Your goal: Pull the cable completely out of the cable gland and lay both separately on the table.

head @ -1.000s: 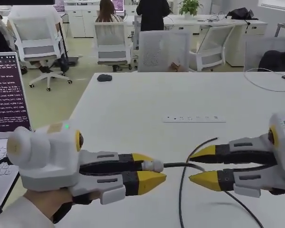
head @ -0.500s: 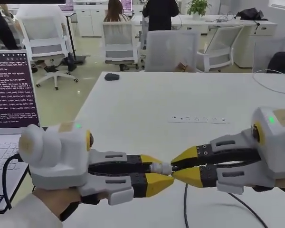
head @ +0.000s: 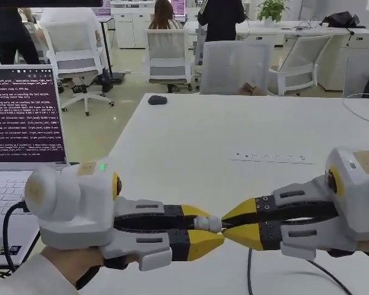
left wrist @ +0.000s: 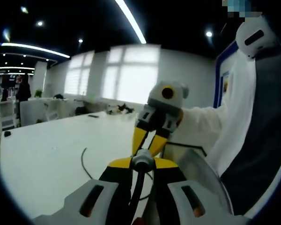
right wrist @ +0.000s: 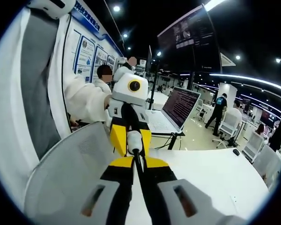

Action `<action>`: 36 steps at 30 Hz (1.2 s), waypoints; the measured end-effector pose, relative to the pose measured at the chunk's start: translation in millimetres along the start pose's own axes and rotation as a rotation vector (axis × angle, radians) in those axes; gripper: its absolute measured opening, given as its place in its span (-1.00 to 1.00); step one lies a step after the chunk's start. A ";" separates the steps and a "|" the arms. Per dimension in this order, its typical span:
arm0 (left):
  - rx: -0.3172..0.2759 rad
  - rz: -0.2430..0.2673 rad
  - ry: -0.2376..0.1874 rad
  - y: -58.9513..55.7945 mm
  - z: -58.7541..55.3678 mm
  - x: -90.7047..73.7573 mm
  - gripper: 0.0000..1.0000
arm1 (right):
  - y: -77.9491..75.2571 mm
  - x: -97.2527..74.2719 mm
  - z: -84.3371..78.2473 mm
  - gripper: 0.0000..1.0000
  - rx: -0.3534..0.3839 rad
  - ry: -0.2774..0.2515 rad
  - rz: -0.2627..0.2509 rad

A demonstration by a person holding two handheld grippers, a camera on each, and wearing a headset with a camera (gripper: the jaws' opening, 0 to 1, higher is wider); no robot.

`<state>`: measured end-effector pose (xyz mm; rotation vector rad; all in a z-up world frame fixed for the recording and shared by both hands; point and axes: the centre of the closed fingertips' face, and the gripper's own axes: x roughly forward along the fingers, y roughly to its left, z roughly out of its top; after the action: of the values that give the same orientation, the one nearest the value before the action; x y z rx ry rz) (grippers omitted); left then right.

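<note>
While both jaw sets sit closed nose to nose, nothing is apart yet. The left gripper (head: 213,226) is clamped on the white cable gland (head: 206,222). The right gripper (head: 226,224) is pinched on the black cable (head: 248,270) right where it exits the gland.

The right gripper view backs this up: the cable runs down between its own yellow tips, with the gland just beyond at 12 o'clock. In the head view the tips touch, so I can't be sure the right pads aren't partly on the gland nose too.

From the pinch point the cable drops to 6 o'clock under the right gripper and trails off at about 5 o'clock onto the white table (head: 190,141). In the left gripper view a loop of it lies on the table at 9 o'clock. Both parts are held in the air above the near edge, and the laptop (head: 18,123) sits at 9 o'clock in the head view.

How I'd do the pull:
- Hold the left gripper fixed and draw the right one straight toward 3 o'clock, along the gland axis. No bending at the mouth, or the seal likely binds.
- Keep the grip on the cable jacket only, off the gland.
- One stroke probably won't clear it. Re-grip close to the gland and repeat.
- Watch that the slack doesn't snag under the right gripper.
- Once it's free, put the gland down on the 9 o'clock side and the cable on the 3 o'clock side, well apart.
</note>
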<state>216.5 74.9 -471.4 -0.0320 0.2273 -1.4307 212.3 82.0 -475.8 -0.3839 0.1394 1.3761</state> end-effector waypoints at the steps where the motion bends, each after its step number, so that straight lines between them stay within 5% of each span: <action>1: 0.000 0.002 0.000 0.1 -0.1 -0.9 -0.67 | 0.0 -0.3 -0.9 -0.88 -0.001 0.004 0.003; 17: -0.019 0.072 -0.081 15.3 18.6 -31.2 -0.67 | -21.5 -46.1 -27.2 -0.90 0.040 0.055 -0.126; 30: -0.013 0.076 -0.075 16.2 18.6 -23.7 -0.67 | -21.4 -47.5 -33.8 -0.90 0.051 0.070 -0.144; 36: 0.003 0.065 -0.104 13.9 25.9 -23.1 -0.68 | -18.4 -40.4 -36.3 -0.89 0.066 0.064 -0.127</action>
<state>231.8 96.7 -445.1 -0.0951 0.1398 -1.3602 226.8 29.4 -493.4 -0.3754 0.2089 1.2312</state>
